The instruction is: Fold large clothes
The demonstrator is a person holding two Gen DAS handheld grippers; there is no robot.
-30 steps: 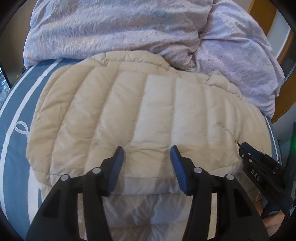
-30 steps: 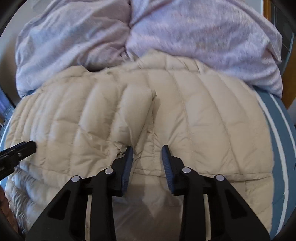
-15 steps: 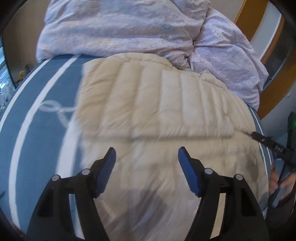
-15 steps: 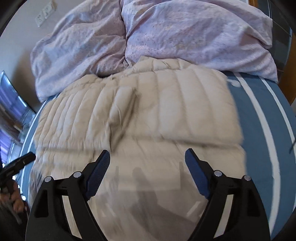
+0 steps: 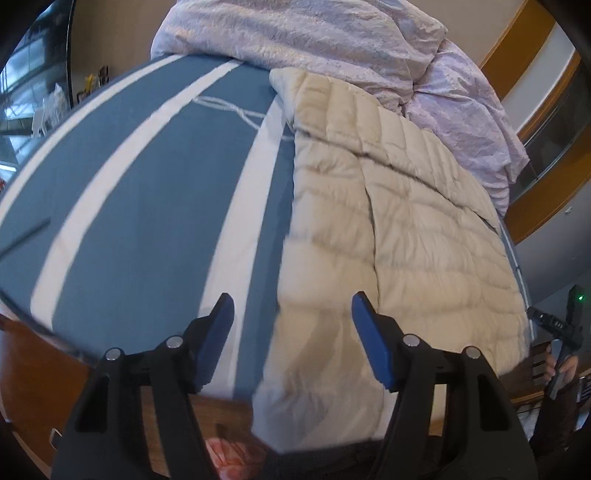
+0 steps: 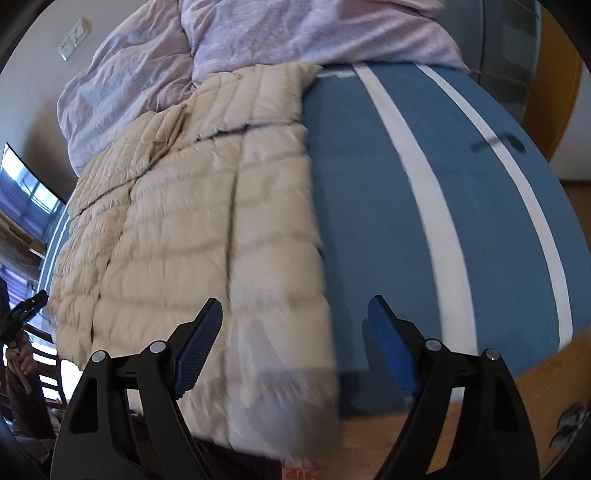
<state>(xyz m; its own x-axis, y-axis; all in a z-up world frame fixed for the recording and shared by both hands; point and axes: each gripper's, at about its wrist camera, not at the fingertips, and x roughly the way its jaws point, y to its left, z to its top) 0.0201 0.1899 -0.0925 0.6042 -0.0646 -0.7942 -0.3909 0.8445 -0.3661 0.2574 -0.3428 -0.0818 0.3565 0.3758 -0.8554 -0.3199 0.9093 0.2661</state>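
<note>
Looking down along my left tool (image 5: 291,328), I am seeing its blue pads standing well apart with nothing between them; its jaws have just been closing a little, yet they are gripping nothing. The beige quilted down jacket (image 5: 406,221) is lying flat on the bed, ahead and to the right of this tool, its near hem hanging over the bed's edge just under the right pad. The blue bedspread with white stripes (image 5: 147,206) is filling the space ahead and to the left. A lilac duvet (image 5: 314,33) is lying bunched beyond the jacket, touching its far end. My right tool (image 6: 295,332) is also hovering with its jaws spread wide and empty, after they have just been easing in slightly; from there the jacket (image 6: 192,229) is lying ahead and to the left, its edge running between the pads below them, while the striped bedspread (image 6: 369,206) is lying ahead and to the right.
</note>
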